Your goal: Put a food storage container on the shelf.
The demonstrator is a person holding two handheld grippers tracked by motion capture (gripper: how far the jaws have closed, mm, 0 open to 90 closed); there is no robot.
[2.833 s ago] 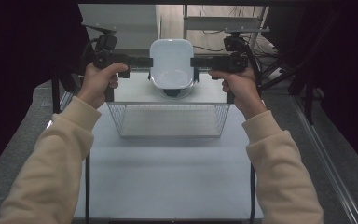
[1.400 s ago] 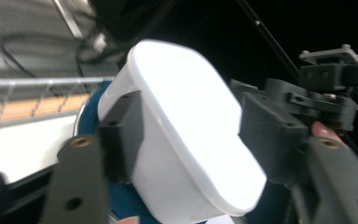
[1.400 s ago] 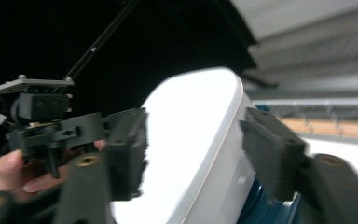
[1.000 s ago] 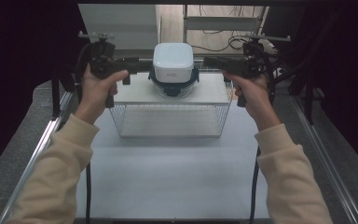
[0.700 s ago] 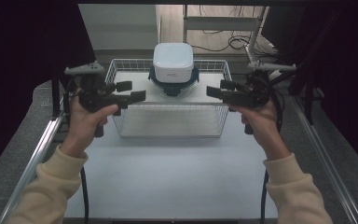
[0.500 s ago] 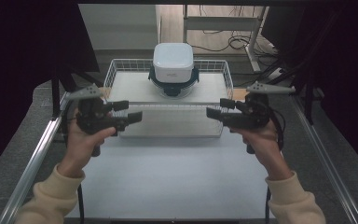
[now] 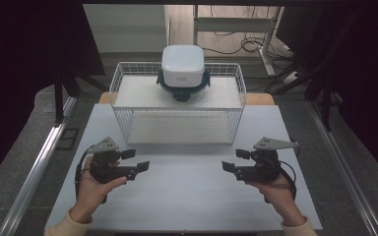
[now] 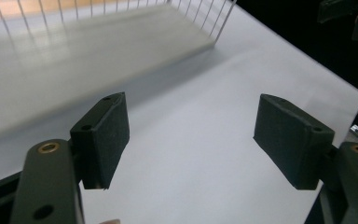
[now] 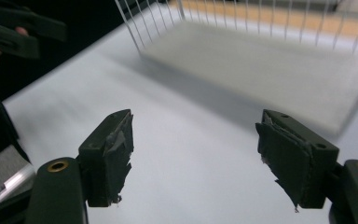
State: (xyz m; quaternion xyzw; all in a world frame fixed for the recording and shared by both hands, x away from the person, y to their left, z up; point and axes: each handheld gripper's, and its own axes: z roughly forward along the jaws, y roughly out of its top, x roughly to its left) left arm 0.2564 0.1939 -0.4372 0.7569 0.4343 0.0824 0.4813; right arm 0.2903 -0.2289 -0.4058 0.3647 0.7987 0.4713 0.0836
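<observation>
On the white bench [image 7: 187, 191], seen from the high view, a white wire basket [image 7: 177, 105] stands at the far middle, and a lidded container [image 7: 182, 71] with a white square lid and dark side clips sits on the basket's raised top shelf, toward its back edge. The left hand-held gripper [image 7: 140, 166] hangs low over the near left part of the bench, its jaws pointing inward toward the centre and spread apart with nothing between them. The right hand-held gripper [image 7: 229, 166] mirrors it on the near right, jaws likewise pointing inward, parted and empty. Both sit well apart from the basket and from the container. The left hand [image 7: 92, 189] and the right hand [image 7: 275, 189] grasp the handles from below.

In the left gripper view, the left hand-held gripper [image 8: 191, 140] shows two dark pads standing wide, with bare bench surface between them. The basket [image 8: 205, 23] lies ahead, blurred.

In the right gripper view, the right hand-held gripper [image 9: 193, 149] also stands spread, its pads [image 9: 116, 144] frayed at the edges, with bare bench between them. The basket [image 9: 261, 60] lies beyond, at the upper right, blurred.
</observation>
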